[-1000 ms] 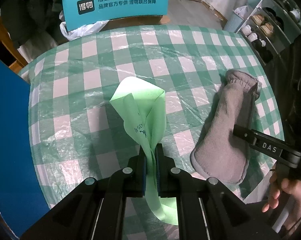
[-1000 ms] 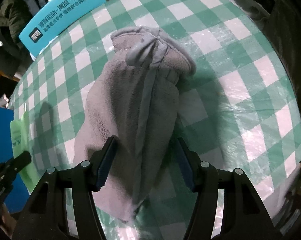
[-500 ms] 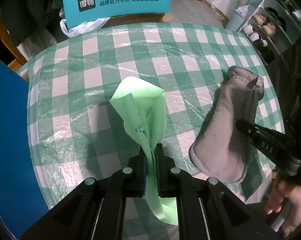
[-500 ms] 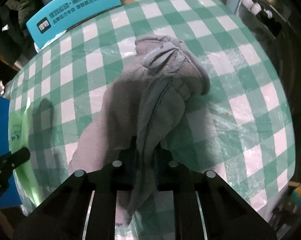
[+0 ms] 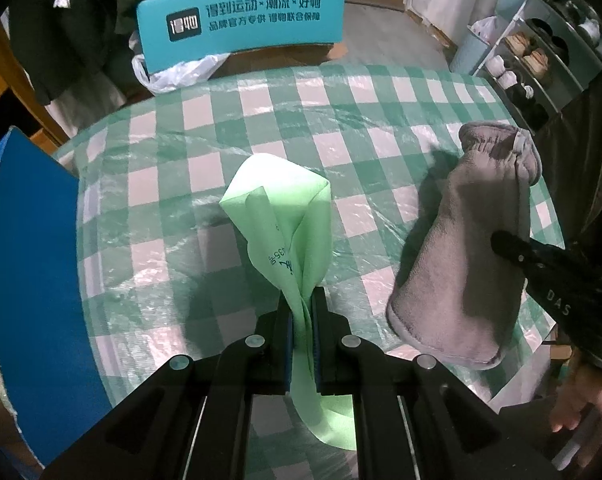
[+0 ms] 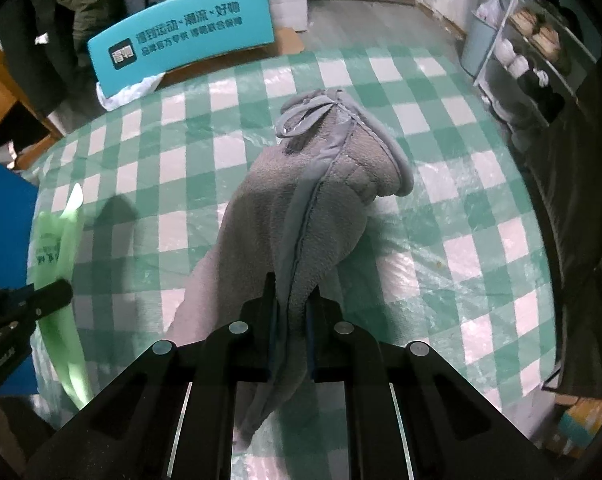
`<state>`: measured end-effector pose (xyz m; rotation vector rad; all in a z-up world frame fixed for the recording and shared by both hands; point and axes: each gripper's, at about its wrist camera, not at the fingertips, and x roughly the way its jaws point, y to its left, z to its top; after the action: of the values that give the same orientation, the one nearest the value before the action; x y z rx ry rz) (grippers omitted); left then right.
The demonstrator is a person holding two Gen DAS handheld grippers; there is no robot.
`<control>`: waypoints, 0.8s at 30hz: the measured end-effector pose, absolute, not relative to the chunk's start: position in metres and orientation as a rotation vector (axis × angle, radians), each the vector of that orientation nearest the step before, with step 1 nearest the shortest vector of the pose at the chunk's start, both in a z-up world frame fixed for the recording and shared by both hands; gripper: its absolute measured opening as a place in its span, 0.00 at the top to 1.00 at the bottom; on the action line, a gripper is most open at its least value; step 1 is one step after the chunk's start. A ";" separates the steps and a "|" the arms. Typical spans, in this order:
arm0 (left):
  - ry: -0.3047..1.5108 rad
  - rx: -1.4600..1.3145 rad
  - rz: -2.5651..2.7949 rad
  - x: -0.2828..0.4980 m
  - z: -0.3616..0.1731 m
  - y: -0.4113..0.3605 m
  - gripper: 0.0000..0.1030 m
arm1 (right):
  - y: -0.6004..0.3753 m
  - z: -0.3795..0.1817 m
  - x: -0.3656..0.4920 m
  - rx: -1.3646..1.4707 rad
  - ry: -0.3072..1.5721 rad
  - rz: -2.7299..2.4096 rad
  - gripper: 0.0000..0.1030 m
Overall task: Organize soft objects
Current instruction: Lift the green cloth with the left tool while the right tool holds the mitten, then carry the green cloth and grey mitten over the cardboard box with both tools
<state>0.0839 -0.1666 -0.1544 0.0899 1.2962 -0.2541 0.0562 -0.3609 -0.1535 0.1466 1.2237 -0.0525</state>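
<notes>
My left gripper (image 5: pixel 302 312) is shut on a thin green cloth (image 5: pixel 285 216) and holds it above the green-checked tablecloth (image 5: pixel 221 128). My right gripper (image 6: pixel 292 300) is shut on a grey fleece mitt (image 6: pixel 309 200), lifted off the table with its cuff end hanging forward. In the left wrist view the grey mitt (image 5: pixel 469 248) hangs at the right from the right gripper (image 5: pixel 501 240). In the right wrist view the green cloth (image 6: pixel 57 248) and the left gripper (image 6: pixel 57 294) show at the left edge.
A blue board (image 5: pixel 33 264) stands along the table's left edge. A teal sign (image 5: pixel 241 20) and a white plastic bag (image 5: pixel 173 72) sit beyond the far edge. A shoe rack (image 6: pixel 533 56) stands at the back right.
My right gripper has closed on the grey mitt and lifted it off the table. My left gripper has held the green cloth throughout and has risen a little.
</notes>
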 end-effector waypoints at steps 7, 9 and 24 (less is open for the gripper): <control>1.257 0.114 -0.240 0.081 -0.139 -0.162 0.93 | -0.350 -0.135 0.055 0.093 1.181 -0.049 0.91; 1.242 0.123 -0.235 0.079 -0.134 -0.161 0.93 | -0.346 -0.128 0.053 0.070 1.165 -0.046 0.91; 1.153 0.158 -0.206 0.060 -0.095 -0.141 0.93 | -0.312 -0.074 0.040 -0.016 1.053 0.028 0.91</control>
<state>0.0605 -0.1414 -0.0947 0.1577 1.1534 -0.2061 0.0398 -0.3124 -0.0738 -0.0162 1.0527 0.0278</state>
